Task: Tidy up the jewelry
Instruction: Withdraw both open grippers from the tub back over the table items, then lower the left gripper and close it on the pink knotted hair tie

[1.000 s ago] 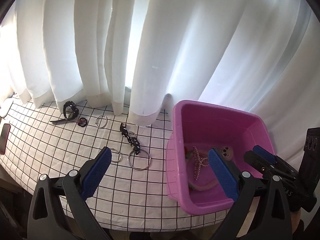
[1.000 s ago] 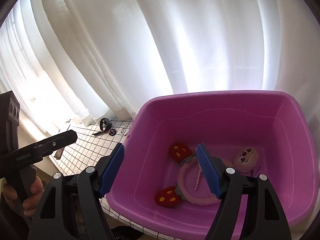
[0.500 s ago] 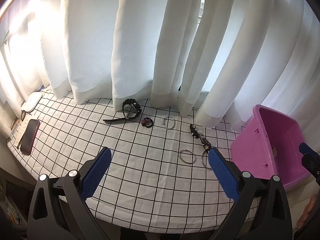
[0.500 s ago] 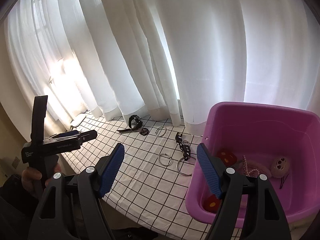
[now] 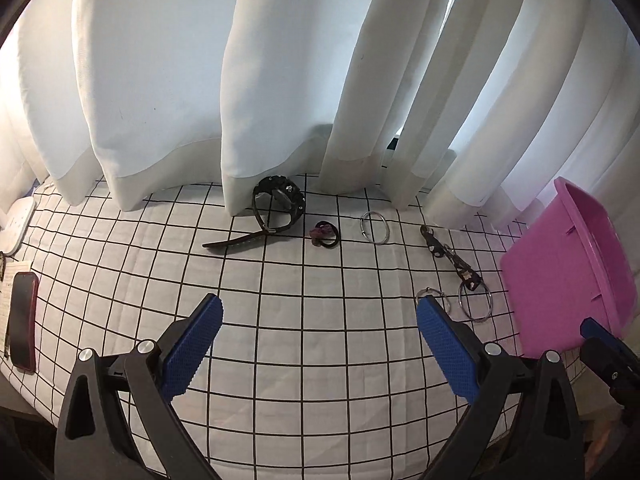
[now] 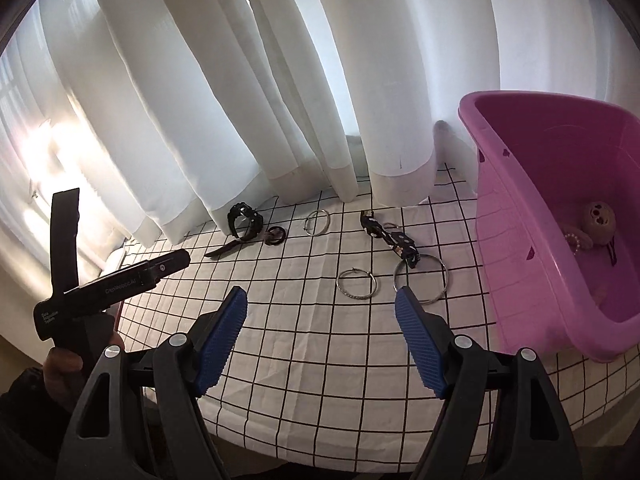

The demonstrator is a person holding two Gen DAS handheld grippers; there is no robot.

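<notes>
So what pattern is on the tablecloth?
White tablecloth with a thin black grid of squares, clearest in the left wrist view.

The left tool [image 5: 318,316] fills the bottom of its own view, its two blue ribbed pads [image 5: 192,350] spread wide with nothing between them, black arms running down out of frame. In the right wrist view it shows again at the left edge, tilted, gripped from below by a hand [image 6: 66,364] (only the fingers show). The right tool [image 6: 321,310] sits at the bottom of its own view, jaws likewise set wide and empty, pointing down and forward. Its blue tip and black arm peek in at the lower right corner of the left wrist view.
</notes>
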